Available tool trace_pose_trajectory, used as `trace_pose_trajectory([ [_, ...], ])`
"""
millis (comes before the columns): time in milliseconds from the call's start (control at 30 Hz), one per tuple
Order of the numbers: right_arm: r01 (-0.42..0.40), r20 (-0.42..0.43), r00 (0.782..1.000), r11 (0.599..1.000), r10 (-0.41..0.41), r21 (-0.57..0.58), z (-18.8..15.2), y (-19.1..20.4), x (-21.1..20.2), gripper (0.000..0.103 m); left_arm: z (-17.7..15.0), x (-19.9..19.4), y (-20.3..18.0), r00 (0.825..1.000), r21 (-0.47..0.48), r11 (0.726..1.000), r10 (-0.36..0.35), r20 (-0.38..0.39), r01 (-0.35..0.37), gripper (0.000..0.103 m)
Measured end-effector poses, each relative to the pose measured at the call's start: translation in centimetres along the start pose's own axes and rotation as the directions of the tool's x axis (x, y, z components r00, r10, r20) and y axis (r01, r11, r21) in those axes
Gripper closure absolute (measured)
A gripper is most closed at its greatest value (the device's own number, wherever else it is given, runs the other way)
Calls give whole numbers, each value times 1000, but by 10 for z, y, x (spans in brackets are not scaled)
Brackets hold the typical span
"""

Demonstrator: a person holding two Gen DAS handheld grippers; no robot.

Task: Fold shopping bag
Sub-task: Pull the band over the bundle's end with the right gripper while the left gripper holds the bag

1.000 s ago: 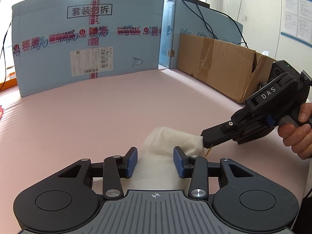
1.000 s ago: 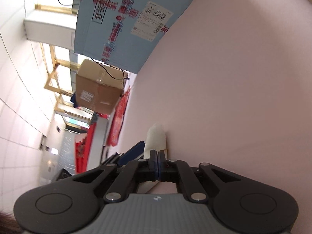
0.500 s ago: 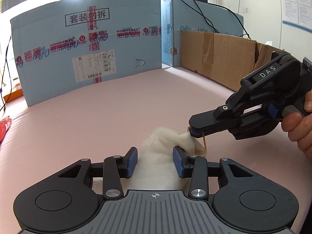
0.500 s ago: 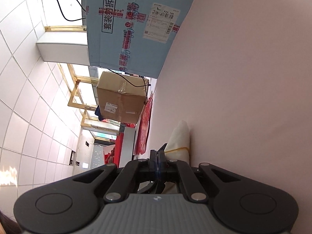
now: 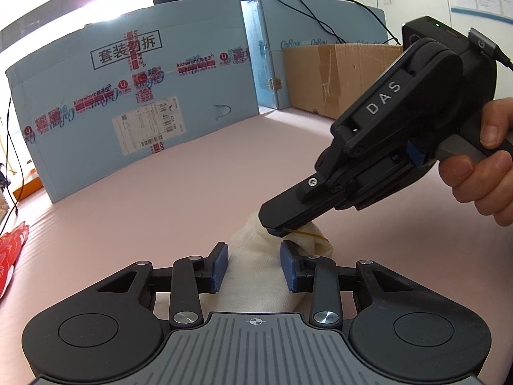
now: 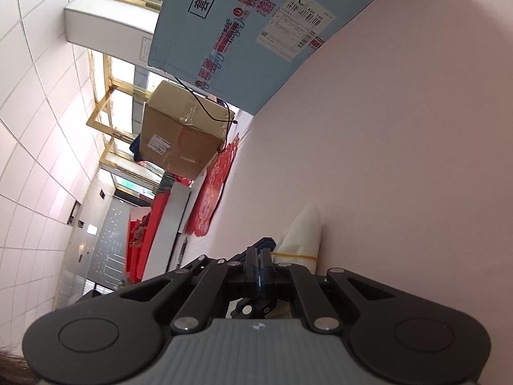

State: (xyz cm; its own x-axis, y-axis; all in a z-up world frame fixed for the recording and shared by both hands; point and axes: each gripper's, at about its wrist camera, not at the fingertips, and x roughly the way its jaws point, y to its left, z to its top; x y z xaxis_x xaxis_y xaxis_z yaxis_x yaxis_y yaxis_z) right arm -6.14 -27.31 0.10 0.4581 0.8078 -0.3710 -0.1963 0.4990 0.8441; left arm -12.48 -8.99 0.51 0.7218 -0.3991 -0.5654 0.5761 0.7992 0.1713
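Note:
A white shopping bag (image 5: 253, 276), rolled into a bundle, lies on the pink tabletop (image 5: 192, 192). My left gripper (image 5: 255, 263) straddles the roll, its blue pads touching both sides while the jaws are closing. A yellow rubber band (image 5: 312, 235) loops around the far end of the roll. My right gripper (image 5: 272, 229) comes in from the right, held by a hand (image 5: 481, 176), shut on that band just above the bag's end. In the right wrist view the right gripper (image 6: 259, 256) is shut, with the band (image 6: 295, 255) stretched across the bag (image 6: 304, 234).
A tall blue printed cardboard box (image 5: 128, 112) walls off the back of the table. Brown cardboard (image 5: 330, 80) stands at the back right. Red fabric (image 5: 12, 247) lies at the table's left edge. A brown box (image 6: 179, 134) stands beyond the table.
The right gripper has risen and swung left over the bag's far end, drawing the rubber band with it. The bag's end has bunched up. The left jaws have narrowed slightly on the roll.

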Motion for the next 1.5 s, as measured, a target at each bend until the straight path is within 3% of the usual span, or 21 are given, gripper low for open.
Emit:
trace_pose_trajectory([
  [200, 96, -22, 995, 993, -98, -65, 9, 12, 5, 102, 0, 0, -2, 1000, 16, 1000, -1, 4, 1, 70],
  [500, 233, -58, 968, 958, -246, -168, 20, 28, 16, 102, 0, 1, 3, 999, -11, 999, -37, 5, 37, 70],
  [633, 272, -73, 955, 949, -286, -163, 22, 30, 17, 102, -1, 3, 8, 997, -46, 996, -71, 5, 72, 70],
  [833, 237, -76, 968, 970, -240, -49, 14, 20, -3, 102, -4, 9, 41, 978, -223, 953, -211, 3, 206, 66],
  [1000, 210, -115, 971, 978, -211, -16, 14, 14, -6, 102, -6, 16, 68, 943, -310, 895, -332, 16, 321, 64],
  [1167, 164, -161, 975, 986, -156, 38, 23, 2, -3, 98, -5, 13, 57, 953, -244, 924, -303, 4, 295, 64],
  [1267, 154, -184, 972, 987, -144, 42, 30, 0, 2, 96, -4, 12, 59, 954, -243, 925, -300, 8, 293, 64],
  [1333, 151, -188, 972, 988, -143, 29, 32, 2, 3, 92, -4, 10, 61, 954, -243, 925, -300, 9, 293, 64],
  [1367, 146, -183, 973, 989, -139, 25, 31, 3, 2, 84, -4, 10, 61, 953, -244, 924, -302, 9, 295, 64],
  [1433, 107, -172, 980, 994, -102, 20, 30, 7, 0, 66, -4, 9, 63, 953, -245, 923, -304, 10, 297, 64],
  [1500, 80, -176, 981, 997, -79, -1, 29, 12, -1, 37, -4, 8, 64, 952, -243, 923, -306, 11, 299, 64],
])
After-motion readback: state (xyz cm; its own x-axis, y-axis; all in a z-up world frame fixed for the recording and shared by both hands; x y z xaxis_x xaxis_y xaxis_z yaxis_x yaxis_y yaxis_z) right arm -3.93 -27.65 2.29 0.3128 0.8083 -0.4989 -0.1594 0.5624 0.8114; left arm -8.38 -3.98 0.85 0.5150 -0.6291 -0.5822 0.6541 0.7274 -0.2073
